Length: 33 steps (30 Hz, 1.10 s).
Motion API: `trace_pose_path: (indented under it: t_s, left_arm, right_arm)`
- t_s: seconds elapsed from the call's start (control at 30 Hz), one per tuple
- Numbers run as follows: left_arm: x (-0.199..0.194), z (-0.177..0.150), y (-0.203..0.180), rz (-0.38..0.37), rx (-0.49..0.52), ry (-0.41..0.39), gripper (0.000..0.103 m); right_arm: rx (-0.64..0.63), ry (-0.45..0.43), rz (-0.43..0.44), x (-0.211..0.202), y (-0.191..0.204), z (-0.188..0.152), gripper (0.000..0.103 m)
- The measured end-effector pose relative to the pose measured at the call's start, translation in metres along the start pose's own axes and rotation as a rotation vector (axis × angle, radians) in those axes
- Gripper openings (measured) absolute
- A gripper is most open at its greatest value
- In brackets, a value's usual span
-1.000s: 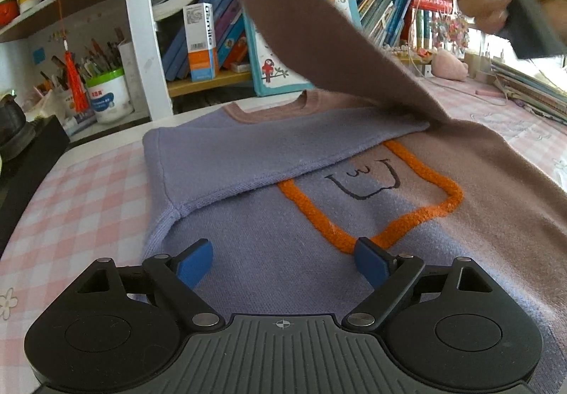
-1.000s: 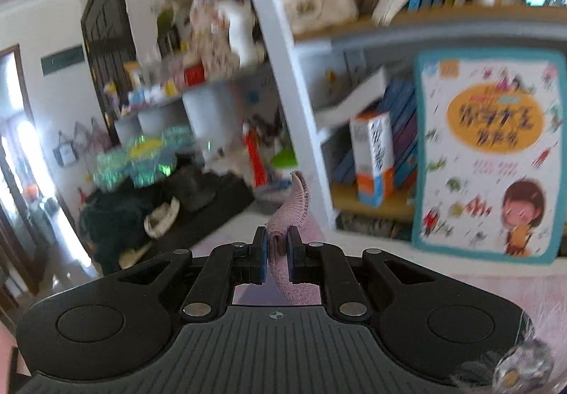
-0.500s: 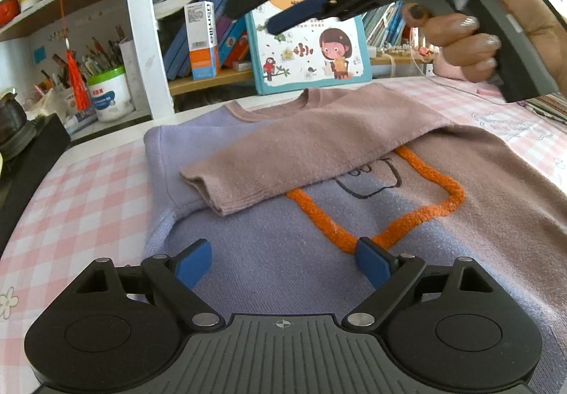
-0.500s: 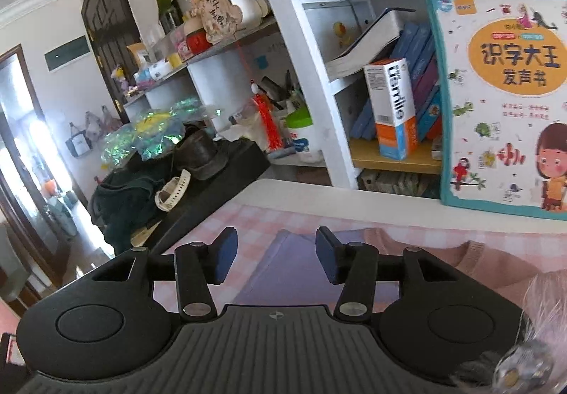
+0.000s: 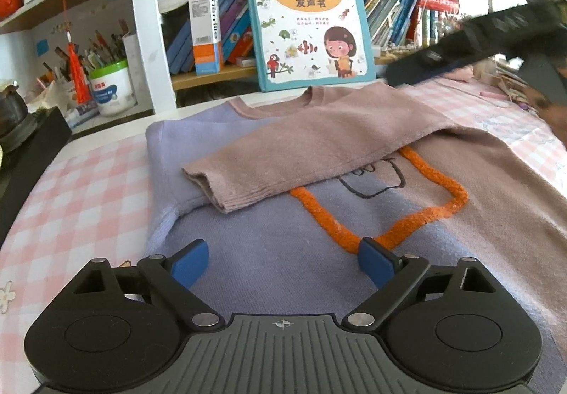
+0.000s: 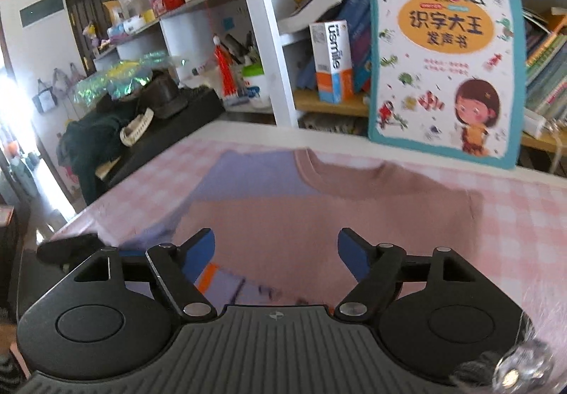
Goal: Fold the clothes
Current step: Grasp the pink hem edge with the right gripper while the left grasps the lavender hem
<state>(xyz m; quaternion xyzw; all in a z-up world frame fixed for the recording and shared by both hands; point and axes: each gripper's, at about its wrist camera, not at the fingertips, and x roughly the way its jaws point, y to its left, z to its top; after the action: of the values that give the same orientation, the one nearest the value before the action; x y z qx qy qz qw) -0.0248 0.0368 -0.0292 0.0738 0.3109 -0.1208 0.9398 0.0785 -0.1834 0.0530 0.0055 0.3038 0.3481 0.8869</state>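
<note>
Garment: a lilac-and-mauve knitted sweater (image 5: 283, 245) with an orange looped outline on its chest is laid flat on the pink-checked tabletop (image 5: 74, 188), neck toward the bookshelf.
Folded part: one mauve sleeve (image 5: 301, 160) is seen lying across the chest, its cuff near the lilac shoulder; a lilac sleeve appears to be tucked beneath it.
Step in hand: judged to be the move from sleeve folding to folding the body.
How it is done well: the hem or side edge should be pinched through both layers, lifted low and carried over evenly, so that the laid sleeve is not dragged out of place.
Left claw (image 5: 283, 263): spread wide, nothing pinched; it is held just above the lower lilac front, the orange outline just ahead of its right finger.
Right claw (image 6: 276, 252): spread wide, empty; it is held over the mauve side, the sleeve lying ahead and below.
Risk: a bunched, uneven crease is likely if only the top layer is caught.
</note>
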Motion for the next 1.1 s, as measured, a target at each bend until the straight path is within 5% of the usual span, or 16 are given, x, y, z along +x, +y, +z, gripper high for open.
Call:
trace_pose_path:
  t_s: [0.13,0.73,1.1]
  left_arm:
    - [-0.001,0.000,0.010,-0.026,-0.053,-0.007,0.094]
    - [-0.054,-0.011,0.005,0.104,-0.098,-0.074,0.095]
    - [-0.089,-0.038,-0.003,0.164,-0.056,0.003,0.100]
  right_arm:
    - [0.009,0.015,-0.002,-0.013,-0.004,-0.018,0.078]
    - [0.179,-0.058,-0.044,-0.094,-0.031,-0.094,0.080]
    - [0.275,-0.097,-0.083,-0.147,-0.027,-0.144,0.080]
